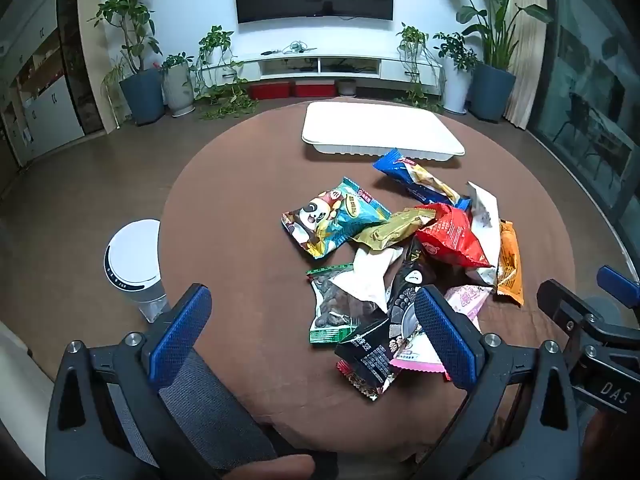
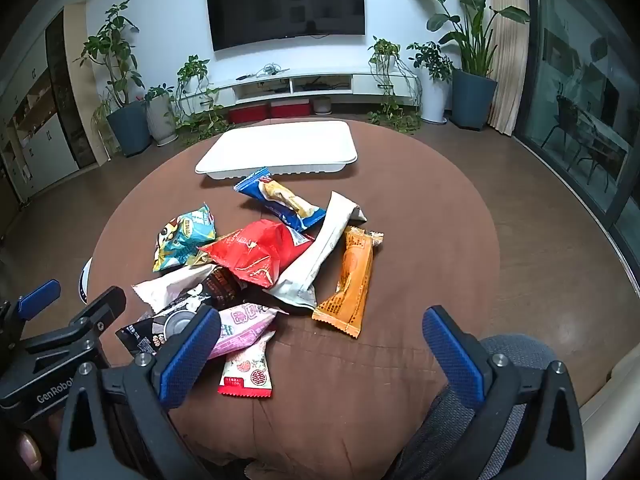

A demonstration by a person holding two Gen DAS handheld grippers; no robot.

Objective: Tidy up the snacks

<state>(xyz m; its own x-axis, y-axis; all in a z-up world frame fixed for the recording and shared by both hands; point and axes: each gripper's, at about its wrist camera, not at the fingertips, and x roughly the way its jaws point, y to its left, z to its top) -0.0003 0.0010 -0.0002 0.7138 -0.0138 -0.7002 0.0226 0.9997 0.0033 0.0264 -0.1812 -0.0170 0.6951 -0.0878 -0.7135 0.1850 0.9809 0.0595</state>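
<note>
Left wrist view: the left gripper (image 1: 316, 332) hovers with its jaws spread wide and nothing between the pads, just nearer the camera than the heap of snack packets (image 1: 404, 256) on the round brown table (image 1: 240, 240). The white tray (image 1: 380, 128) lies beyond the heap, at the table's far side. In the right wrist view, the right gripper (image 2: 320, 352) likewise stands wide apart and empty, an orange packet (image 2: 352, 280) at the heap's right edge.
</note>
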